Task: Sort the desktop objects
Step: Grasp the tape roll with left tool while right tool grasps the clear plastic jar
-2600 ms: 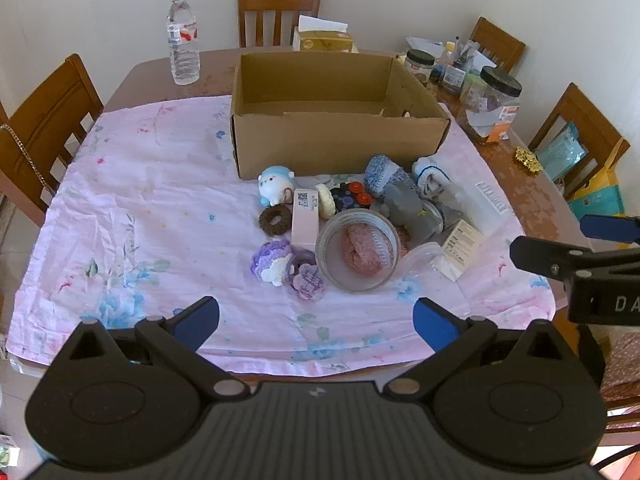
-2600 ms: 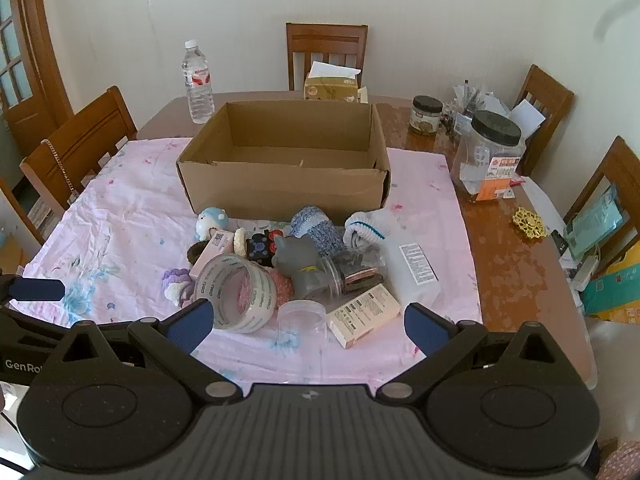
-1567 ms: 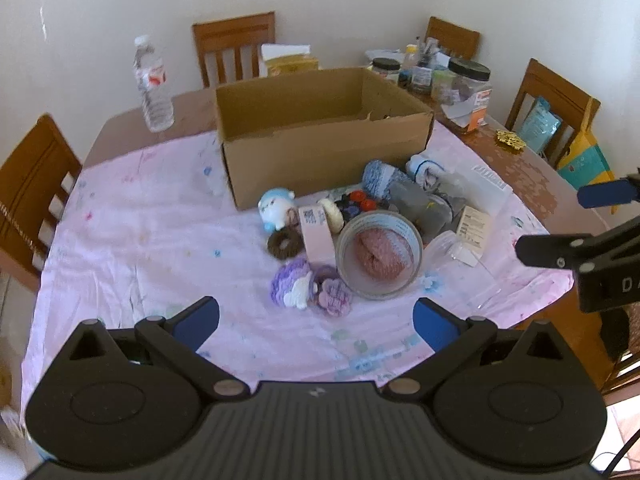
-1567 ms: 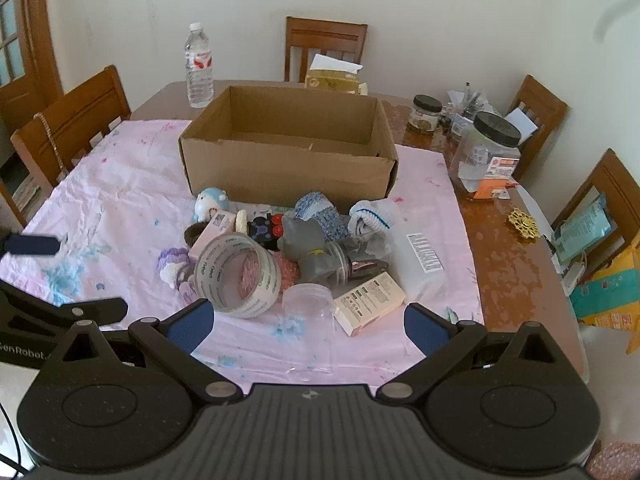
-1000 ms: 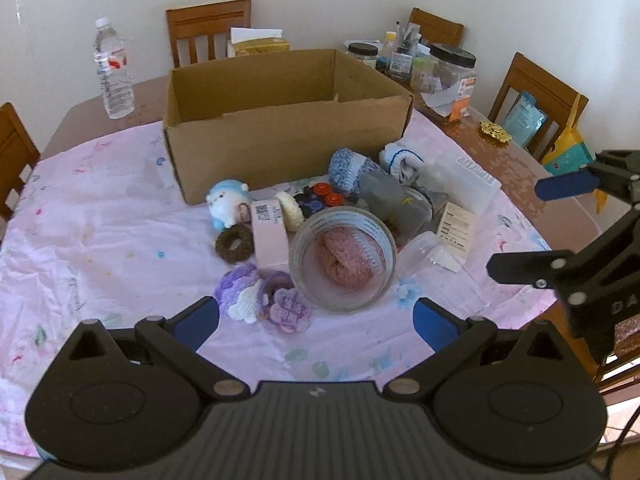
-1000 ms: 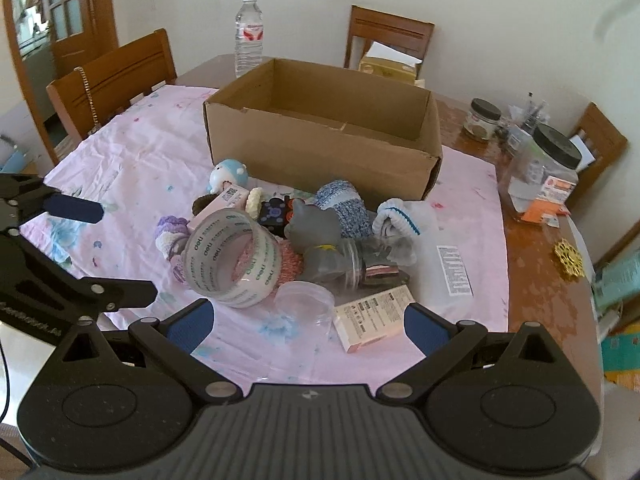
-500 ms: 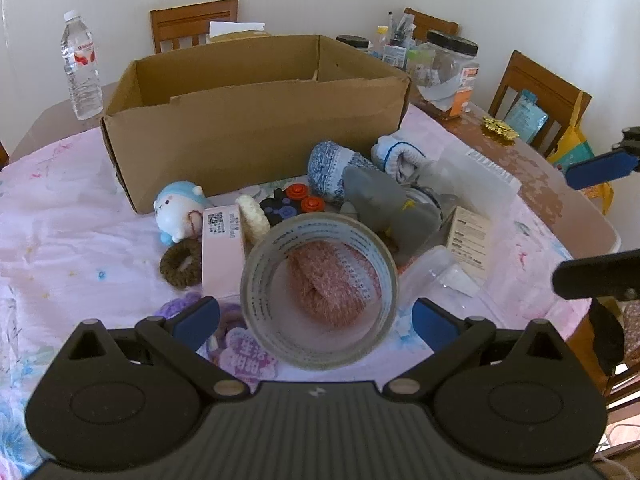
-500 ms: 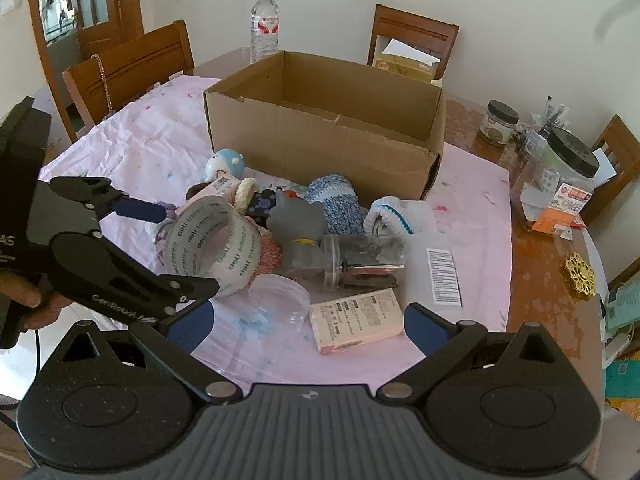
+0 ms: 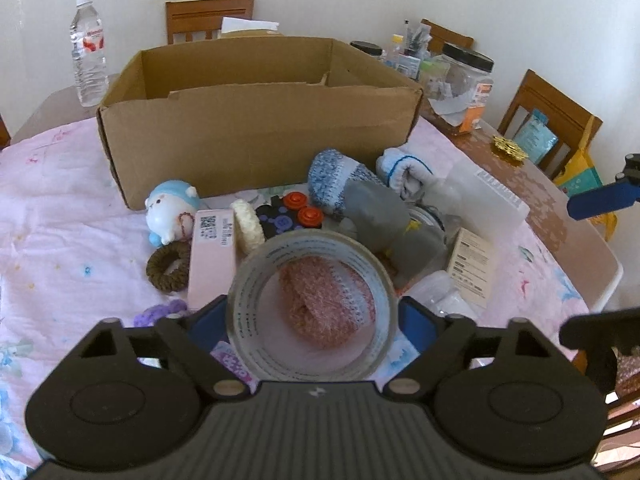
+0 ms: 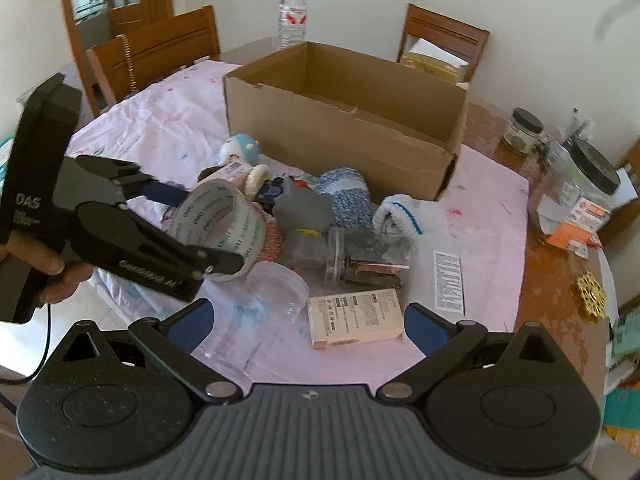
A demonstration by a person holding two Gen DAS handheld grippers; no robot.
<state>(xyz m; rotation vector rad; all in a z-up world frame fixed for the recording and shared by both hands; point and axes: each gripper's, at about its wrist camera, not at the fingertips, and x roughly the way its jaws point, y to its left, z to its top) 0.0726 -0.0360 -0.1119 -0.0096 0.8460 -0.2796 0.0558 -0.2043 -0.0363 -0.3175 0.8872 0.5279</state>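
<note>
Our left hand-held gripper (image 9: 313, 320) straddles the roll of clear tape (image 9: 312, 306), its jaws closing, the blue pads at the roll's sides; we cannot tell whether they press yet. The roll stands on edge amid the clutter on the counter (image 10: 560, 264), just in front of the cardboard box (image 9: 256, 128). Our right hand-held gripper (image 10: 306, 324) hangs open above a pink carton (image 10: 356, 318), gripping nothing.

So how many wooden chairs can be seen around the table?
4: one by the door, one behind the cardboard box, two on the cluttered side. Others may be hidden.
</note>
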